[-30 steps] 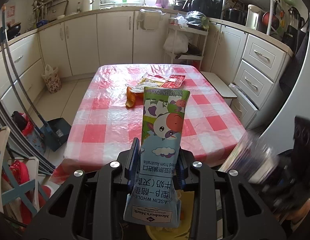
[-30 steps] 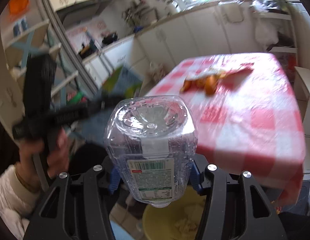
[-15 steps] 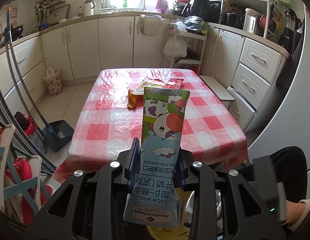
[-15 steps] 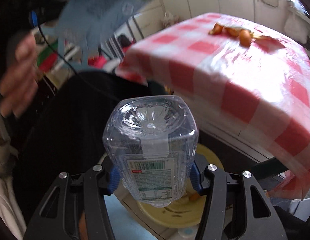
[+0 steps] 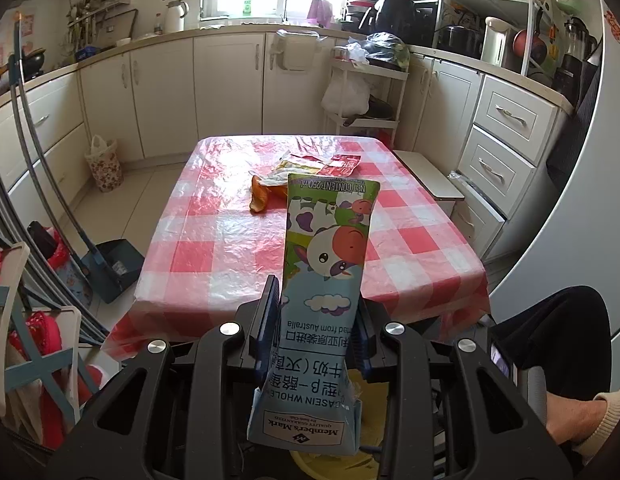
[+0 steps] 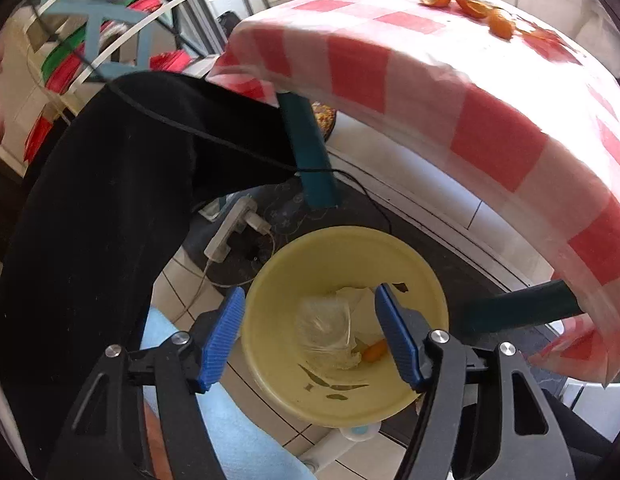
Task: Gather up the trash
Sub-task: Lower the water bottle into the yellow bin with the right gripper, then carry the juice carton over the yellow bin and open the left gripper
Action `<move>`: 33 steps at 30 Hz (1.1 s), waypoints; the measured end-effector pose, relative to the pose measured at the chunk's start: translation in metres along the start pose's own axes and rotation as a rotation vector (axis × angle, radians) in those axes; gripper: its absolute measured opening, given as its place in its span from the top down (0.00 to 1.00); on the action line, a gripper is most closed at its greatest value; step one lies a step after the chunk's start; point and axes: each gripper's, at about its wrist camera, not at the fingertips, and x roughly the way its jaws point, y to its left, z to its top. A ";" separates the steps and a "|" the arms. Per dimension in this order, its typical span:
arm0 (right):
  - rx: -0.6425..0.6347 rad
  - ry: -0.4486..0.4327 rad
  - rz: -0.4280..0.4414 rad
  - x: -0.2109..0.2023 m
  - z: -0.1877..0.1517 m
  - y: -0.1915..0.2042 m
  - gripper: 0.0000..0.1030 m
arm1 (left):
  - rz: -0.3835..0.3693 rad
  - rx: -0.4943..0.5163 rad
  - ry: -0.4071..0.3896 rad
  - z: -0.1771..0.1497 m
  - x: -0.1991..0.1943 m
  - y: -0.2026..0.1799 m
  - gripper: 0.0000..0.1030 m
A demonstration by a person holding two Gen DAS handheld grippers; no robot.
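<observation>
My left gripper (image 5: 316, 320) is shut on a flattened milk carton (image 5: 328, 248) with a cartoon cow, held upright before the table. My right gripper (image 6: 310, 332) points down over a yellow bin (image 6: 390, 240) on the floor; its jaws are opening and nothing is between the blue pads (image 6: 224, 336). A clear plastic bottle (image 6: 324, 332) lies inside the bin among paper and peel scraps. Orange peel (image 5: 259, 199) and snack wrappers (image 5: 310, 164) lie on the table; the peel (image 6: 470, 8) also shows in the right wrist view.
The red-checked table (image 5: 214, 240) overhangs the bin, with teal legs (image 6: 310, 152) close by. A person's black trouser leg (image 6: 94, 216) fills the left. A power strip (image 6: 230, 232) and cable lie on the floor. A dustpan (image 5: 114, 264) stands to the table's left.
My right gripper tipped down over the yellow bin and opened; the clear bottle left its jaws and now lies in the bin. The left gripper kept still with the carton.
</observation>
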 end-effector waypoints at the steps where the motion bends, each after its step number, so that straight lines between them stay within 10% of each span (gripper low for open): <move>1: 0.015 -0.010 -0.009 -0.002 0.001 -0.003 0.34 | -0.001 0.000 0.000 -0.001 -0.001 0.000 0.69; 16: 0.364 -0.279 -0.055 -0.058 0.001 -0.067 0.26 | -0.054 0.062 0.064 -0.021 0.007 -0.022 0.69; 33: 0.570 -0.420 -0.006 -0.087 -0.016 -0.104 0.26 | -0.169 0.308 0.388 -0.093 0.052 -0.080 0.68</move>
